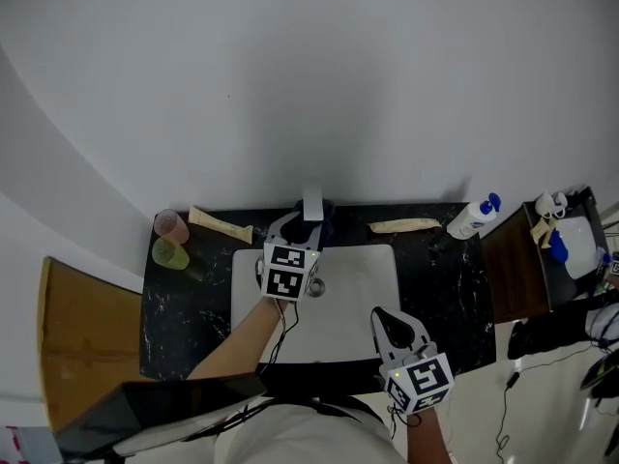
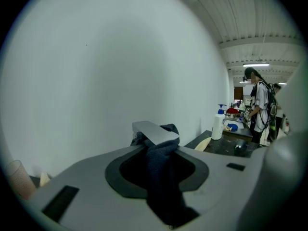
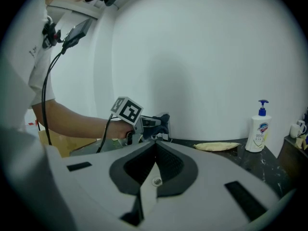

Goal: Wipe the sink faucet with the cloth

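Dark-blue cloth [image 2: 161,177] — white sink [image 1: 353,332] — black speckled counter [image 1: 455,288].

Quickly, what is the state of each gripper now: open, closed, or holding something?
Left gripper: closed on the dark blue towelling cloth, which lies against the flat grey metal faucet.
Right gripper: closed, holding nothing.

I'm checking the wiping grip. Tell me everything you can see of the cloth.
The cloth is dark blue and looks soft, like terry, bunched into a thick fold. The left gripper is shut on it. Its far end presses against the underside of the flat grey faucet spout and wraps around behind it.
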Tool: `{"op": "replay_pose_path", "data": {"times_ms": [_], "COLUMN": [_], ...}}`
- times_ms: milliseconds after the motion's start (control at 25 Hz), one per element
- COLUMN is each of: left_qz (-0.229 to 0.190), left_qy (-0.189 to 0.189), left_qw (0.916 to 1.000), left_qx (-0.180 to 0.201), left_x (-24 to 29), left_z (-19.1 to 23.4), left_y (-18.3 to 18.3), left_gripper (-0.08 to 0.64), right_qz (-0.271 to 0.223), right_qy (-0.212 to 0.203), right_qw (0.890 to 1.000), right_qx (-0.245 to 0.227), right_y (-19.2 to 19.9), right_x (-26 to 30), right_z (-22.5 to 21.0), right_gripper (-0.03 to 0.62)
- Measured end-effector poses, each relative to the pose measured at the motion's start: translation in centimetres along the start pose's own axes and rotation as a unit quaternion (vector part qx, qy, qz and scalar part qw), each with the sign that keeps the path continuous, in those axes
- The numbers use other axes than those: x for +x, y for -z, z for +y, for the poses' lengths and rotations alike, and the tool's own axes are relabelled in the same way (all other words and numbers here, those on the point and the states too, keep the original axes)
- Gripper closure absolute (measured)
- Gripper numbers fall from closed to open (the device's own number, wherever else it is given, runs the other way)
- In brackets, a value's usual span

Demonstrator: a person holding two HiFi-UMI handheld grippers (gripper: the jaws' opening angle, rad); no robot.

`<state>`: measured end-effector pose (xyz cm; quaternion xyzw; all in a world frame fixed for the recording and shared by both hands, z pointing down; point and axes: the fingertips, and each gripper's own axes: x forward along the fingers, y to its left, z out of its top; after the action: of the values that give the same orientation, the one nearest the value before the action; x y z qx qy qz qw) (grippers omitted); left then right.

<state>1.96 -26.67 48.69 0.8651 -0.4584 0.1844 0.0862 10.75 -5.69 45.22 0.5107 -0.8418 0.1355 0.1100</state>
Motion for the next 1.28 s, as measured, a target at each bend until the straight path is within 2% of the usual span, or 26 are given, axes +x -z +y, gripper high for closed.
{"op": "replay_pose_path", "data": {"times_ms": [120, 240, 440, 640, 880, 1000, 1200, 1280], "left_qz": [-0.003, -0.01, -0.013, -0.017, -0.01, -0.01, -0.016, -0.024], "left_qy": [-0.015, -0.014, 0.005, 0.006, -0.015, -0.015, 0.009, 0.013], "left_qw": [0.9998, 0.9997, 0.9998, 0.9998, 0.9998, 0.9995, 0.9998, 0.9995], "left_qx": [0.01, 0.018, -0.012, -0.012, 0.009, 0.026, -0.01, -0.014], "left_x": [1.3, 0.9, -2.0, -2.1, 1.2, 1.1, -2.2, -3.3], "left_z": [1.3, 1.1, -0.9, -1.1, 1.6, 1.6, -1.1, -1.9], "left_y": [-0.5, -0.6, 0.0, 0.4, -0.5, -0.5, 0.1, 0.4], "left_gripper": [0.446, 0.446, 0.446, 0.446, 0.446, 0.446, 0.446, 0.446], "right_qz": [0.003, 0.002, 0.002, 0.003, 0.005, 0.006, 0.001, -0.001], "right_qy": [0.005, 0.005, -0.004, -0.006, 0.001, 0.002, -0.007, -0.011], "right_qw": [1.0, 1.0, 1.0, 1.0, 1.0, 1.0, 1.0, 1.0], "right_qx": [0.005, 0.006, 0.005, 0.002, 0.002, 0.003, 0.001, -0.002], "right_y": [0.5, 0.7, 0.6, 0.4, 0.4, 0.6, 0.5, 0.1], "right_x": [-0.3, -0.3, 0.2, 0.6, 0.2, 0.1, 0.6, 0.8], "right_z": [-0.2, 0.0, 0.4, 0.4, -0.1, -0.1, 0.6, 0.8], "right_gripper": [0.591, 0.591, 0.591, 0.591, 0.591, 0.591, 0.591, 0.591]}}
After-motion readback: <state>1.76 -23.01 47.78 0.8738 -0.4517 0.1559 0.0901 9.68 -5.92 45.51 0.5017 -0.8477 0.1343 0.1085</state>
